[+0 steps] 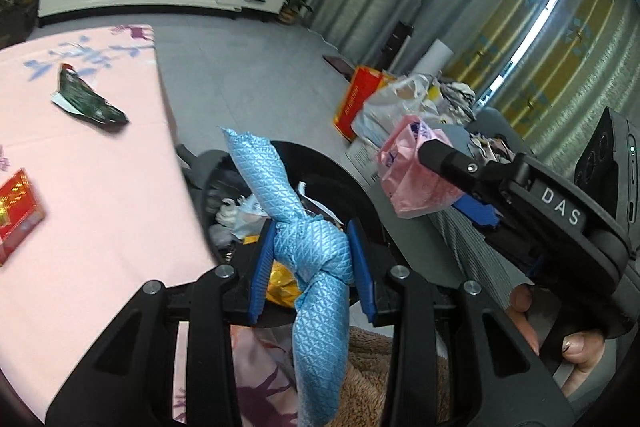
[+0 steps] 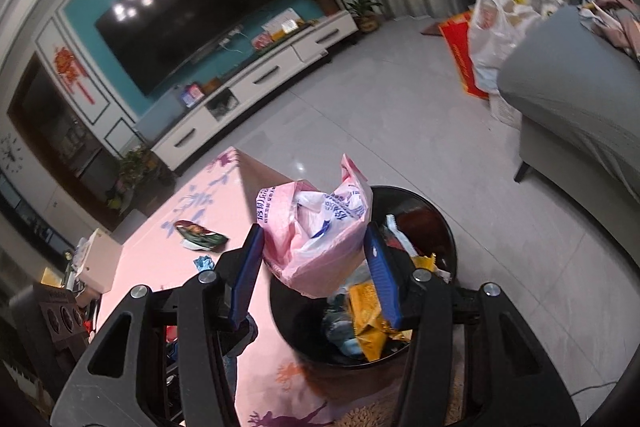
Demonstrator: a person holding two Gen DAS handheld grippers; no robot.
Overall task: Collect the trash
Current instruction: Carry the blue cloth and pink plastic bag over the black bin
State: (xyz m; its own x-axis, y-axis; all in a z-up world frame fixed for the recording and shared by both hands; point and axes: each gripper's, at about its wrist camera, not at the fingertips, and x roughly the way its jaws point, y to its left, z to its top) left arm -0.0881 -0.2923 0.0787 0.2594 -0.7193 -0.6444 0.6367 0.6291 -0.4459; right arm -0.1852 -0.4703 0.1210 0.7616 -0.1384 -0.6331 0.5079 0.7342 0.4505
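While the left gripper clamps the blue cloth and the right gripper clamps the pink bag, each should release only when centred over the black bin.

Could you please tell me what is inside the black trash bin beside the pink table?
The black trash bin holds yellow wrappers and white crumpled plastic. The pink bag and blue cloth cover the rest; its bottom is hidden.
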